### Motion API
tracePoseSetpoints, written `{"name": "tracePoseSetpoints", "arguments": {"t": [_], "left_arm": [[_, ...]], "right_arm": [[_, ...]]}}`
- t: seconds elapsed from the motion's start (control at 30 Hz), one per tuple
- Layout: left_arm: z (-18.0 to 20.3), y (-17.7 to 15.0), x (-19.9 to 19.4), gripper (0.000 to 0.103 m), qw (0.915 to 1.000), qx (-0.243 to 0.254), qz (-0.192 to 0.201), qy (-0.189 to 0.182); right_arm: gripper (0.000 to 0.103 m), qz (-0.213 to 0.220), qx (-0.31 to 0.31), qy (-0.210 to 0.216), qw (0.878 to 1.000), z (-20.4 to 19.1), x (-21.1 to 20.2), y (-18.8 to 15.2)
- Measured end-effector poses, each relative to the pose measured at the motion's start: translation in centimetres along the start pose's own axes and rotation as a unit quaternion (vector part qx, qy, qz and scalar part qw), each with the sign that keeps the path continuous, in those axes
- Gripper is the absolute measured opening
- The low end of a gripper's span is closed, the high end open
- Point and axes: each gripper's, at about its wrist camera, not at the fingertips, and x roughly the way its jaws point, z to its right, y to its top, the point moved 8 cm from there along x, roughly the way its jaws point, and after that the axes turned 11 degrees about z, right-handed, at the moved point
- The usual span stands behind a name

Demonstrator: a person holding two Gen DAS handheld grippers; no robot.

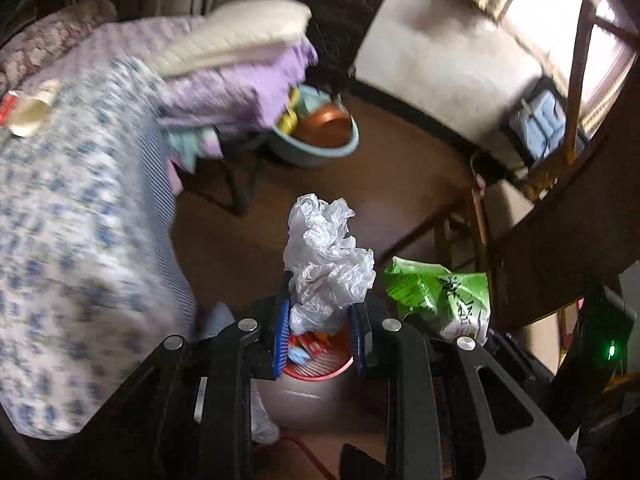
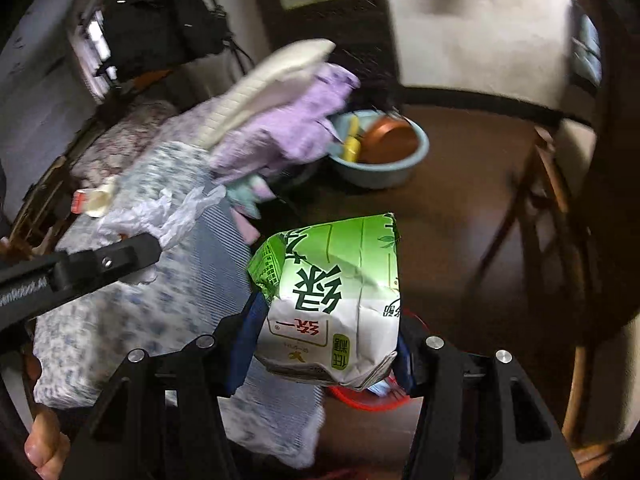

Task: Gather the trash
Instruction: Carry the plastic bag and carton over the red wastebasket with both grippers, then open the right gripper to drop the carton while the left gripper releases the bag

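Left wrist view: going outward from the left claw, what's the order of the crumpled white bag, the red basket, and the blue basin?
1. Crumpled white bag: gripped in the left claw.
2. Red basket: just beneath the claw.
3. Blue basin: far across the floor, beside the bed.

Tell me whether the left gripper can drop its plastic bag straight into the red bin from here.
Probably yes: the left gripper, shut on the crumpled plastic bag, hangs right over the red bin, and nothing shows between them.
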Motion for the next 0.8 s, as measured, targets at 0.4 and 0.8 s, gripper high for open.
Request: {"name": "tracePoseSetpoints", "arguments": {"t": [0.4,0.8], "left_arm": [[-1.1,-4.2,8.7,0.026,0.9975,0.013,-0.066,0.020],[-1.4,-4.4,9.9,0.026,0.9969,0.002,-0.077,0.014]], "right_arm": [[0.035,-0.072,0.036,-0.022,0.997,4.3,6.5,-5.3],[0.027,-0.093,0.038,-0.020,0.995,7.4,10.2,-6.1]]}}
